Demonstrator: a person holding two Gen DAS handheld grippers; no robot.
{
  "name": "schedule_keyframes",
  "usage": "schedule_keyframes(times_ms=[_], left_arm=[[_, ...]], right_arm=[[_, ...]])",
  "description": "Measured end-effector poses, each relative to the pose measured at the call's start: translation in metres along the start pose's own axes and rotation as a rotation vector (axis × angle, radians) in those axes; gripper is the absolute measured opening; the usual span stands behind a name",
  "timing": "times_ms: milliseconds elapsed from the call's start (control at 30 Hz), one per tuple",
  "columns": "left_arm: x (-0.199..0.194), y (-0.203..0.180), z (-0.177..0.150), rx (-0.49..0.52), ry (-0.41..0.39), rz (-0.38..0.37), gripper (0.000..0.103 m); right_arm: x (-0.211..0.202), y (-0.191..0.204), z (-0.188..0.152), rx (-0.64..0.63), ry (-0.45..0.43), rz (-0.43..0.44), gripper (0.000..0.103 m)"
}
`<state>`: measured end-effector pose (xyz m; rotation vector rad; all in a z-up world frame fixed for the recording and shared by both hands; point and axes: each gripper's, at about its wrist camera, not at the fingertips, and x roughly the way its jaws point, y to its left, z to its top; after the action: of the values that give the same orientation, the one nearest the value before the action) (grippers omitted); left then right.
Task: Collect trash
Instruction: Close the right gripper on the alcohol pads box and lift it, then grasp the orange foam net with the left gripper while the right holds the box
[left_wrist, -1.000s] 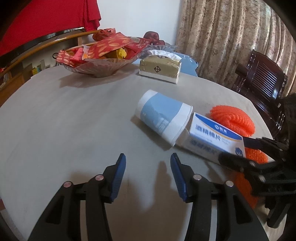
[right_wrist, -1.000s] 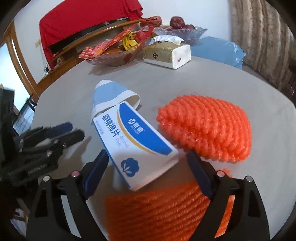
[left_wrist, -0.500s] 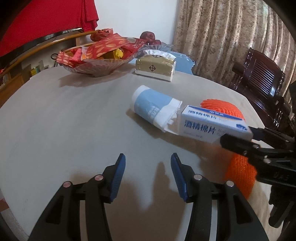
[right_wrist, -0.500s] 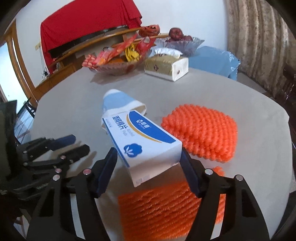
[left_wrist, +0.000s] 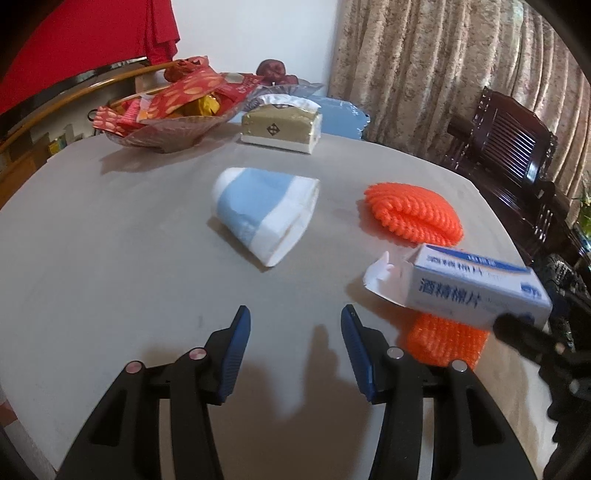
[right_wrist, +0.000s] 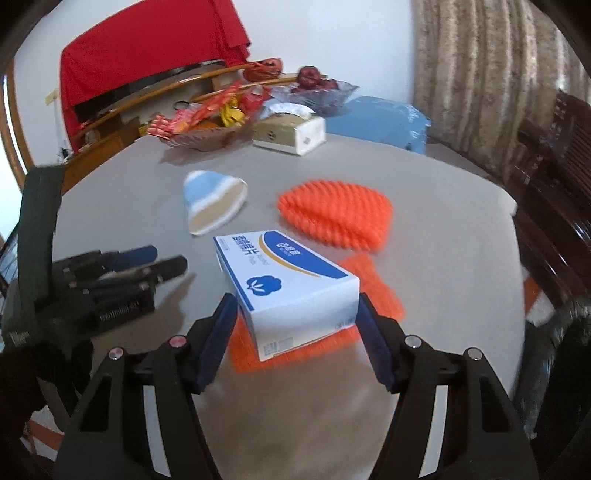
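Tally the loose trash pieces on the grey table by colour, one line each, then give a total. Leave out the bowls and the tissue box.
Orange foam nets: 2, one further back and one under the lifted box.
Blue-and-white items: 2, the crushed paper cup and the cardboard box held in the right gripper.
Total: 4

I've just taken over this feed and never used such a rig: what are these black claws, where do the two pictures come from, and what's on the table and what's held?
Each claw is a hand-held two-finger gripper carrying its own camera. One view looks past the left gripper, open and empty. The other looks past the right gripper, whose jaws have just closed on a white-and-blue box, lifted above the grey table. Lying there: a flattened paper cup, orange foam netting, a tissue box and a snack bowl.
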<state>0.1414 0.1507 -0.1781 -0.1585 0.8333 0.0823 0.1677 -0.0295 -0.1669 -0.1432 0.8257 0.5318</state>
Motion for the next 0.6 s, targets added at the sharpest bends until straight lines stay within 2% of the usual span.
schedule_keyframes(times_ms=[200, 267, 400, 500, 533, 600], left_arm=[[-0.004, -0.01, -0.004, 0.019, -0.007, -0.013, 0.05], [-0.006, -0.009, -0.004, 0.02, -0.008, -0.016, 0.05], [-0.009, -0.008, -0.004, 0.017, -0.011, -0.013, 0.051], [-0.013, -0.006, -0.005, 0.014, -0.016, -0.013, 0.051], [-0.015, -0.006, -0.005, 0.013, -0.018, -0.012, 0.052], [-0.017, -0.005, -0.005, 0.013, -0.022, -0.01, 0.053]], right_arm=[[0.008, -0.001, -0.013, 0.025, 0.03, 0.021, 0.065], [0.012, 0.0, -0.013, 0.03, 0.032, 0.047, 0.073], [0.023, 0.007, -0.006, 0.003, 0.035, 0.058, 0.078], [0.029, 0.01, 0.001, -0.009, 0.034, 0.065, 0.076], [0.031, 0.012, 0.003, -0.019, 0.035, 0.066, 0.068], [0.032, 0.013, 0.004, -0.032, 0.046, 0.062, 0.065]])
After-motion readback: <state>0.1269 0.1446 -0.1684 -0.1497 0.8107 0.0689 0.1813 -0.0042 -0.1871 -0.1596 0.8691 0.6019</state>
